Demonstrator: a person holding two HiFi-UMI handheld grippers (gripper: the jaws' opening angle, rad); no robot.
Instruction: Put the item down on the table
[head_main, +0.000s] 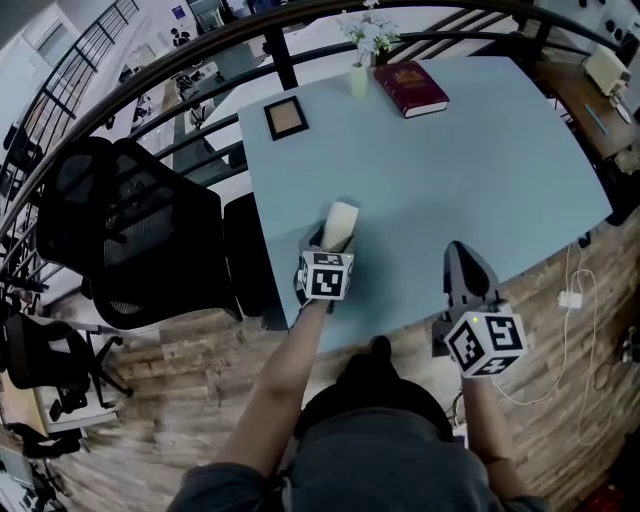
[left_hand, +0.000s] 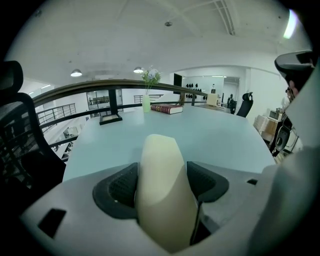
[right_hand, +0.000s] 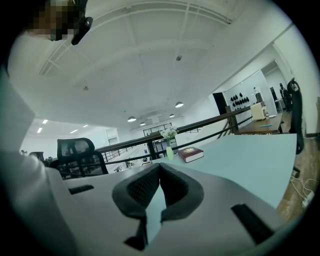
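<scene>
From the head view we saw a pale blue surface (head_main: 480, 170) and two arms reaching over its near edge. The left hand-held gripper (head_main: 327, 245) was clamped on the item (head_main: 341, 222), a smooth cream-coloured piece with a rounded end. In the left gripper view both dark pads pressed against the item's sides. The item's long axis ran the way the jaws pointed, away from the person, and its rounded end stuck out well past the jaw tips. It sat over the near left corner of the surface. We could not tell from the steep head view whether its underside touched the surface or hung just above it. The right hand-held gripper (head_main: 458, 252) was nearby over the same edge, its jaw tips pressed together with nothing between them, so the left hand alone carried the item. We judged that the coming move turned on lowering the left gripper straight down, since bare surface lay directly below and ahead. A framed picture (head_main: 286, 118), a vase of flowers (head_main: 360, 75) and a red book (head_main: 410, 87) stood well apart at the far side. A black chair (head_main: 130, 230) stood off to the left.
</scene>
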